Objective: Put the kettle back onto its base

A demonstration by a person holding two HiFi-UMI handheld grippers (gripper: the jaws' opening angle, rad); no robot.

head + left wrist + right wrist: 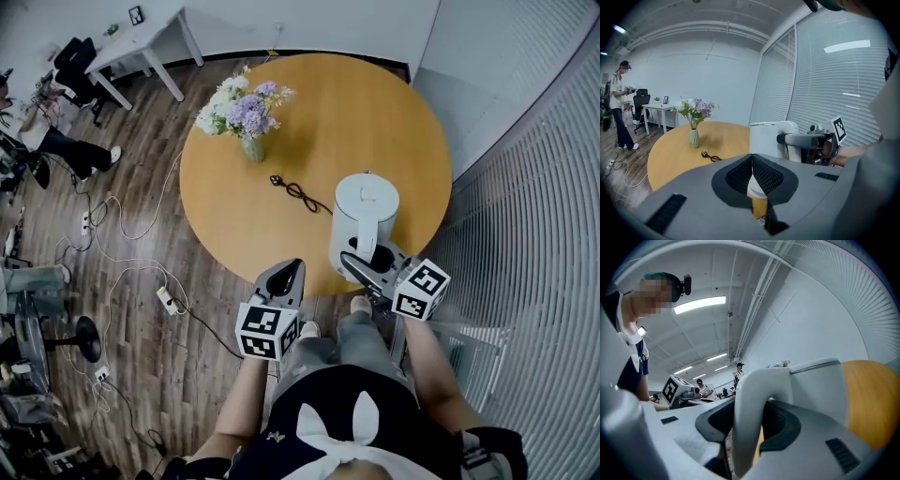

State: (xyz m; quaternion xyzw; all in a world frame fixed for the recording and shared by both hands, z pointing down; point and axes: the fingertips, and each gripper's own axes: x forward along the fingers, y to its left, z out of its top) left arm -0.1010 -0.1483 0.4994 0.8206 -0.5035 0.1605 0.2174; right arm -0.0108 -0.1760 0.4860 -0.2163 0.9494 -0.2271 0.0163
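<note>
Here the right gripper (pixel 367 265) (pixel 750 427) was clamped on the curved handle of the white plastic electric kettle (pixel 366 202) (pixel 815 385), at the near right edge of the round wooden table (pixel 375 112). Couldn't tell if the kettle sat down or hung lifted. The left gripper (pixel 286 277) (pixel 751 161) hovered just off the table's near edge, jaws pressed together, nothing between. A black power cord (pixel 298 192) lay mid-table, left of the kettle. A green vase of white and purple flowers (pixel 246 117) stood far left.
</note>
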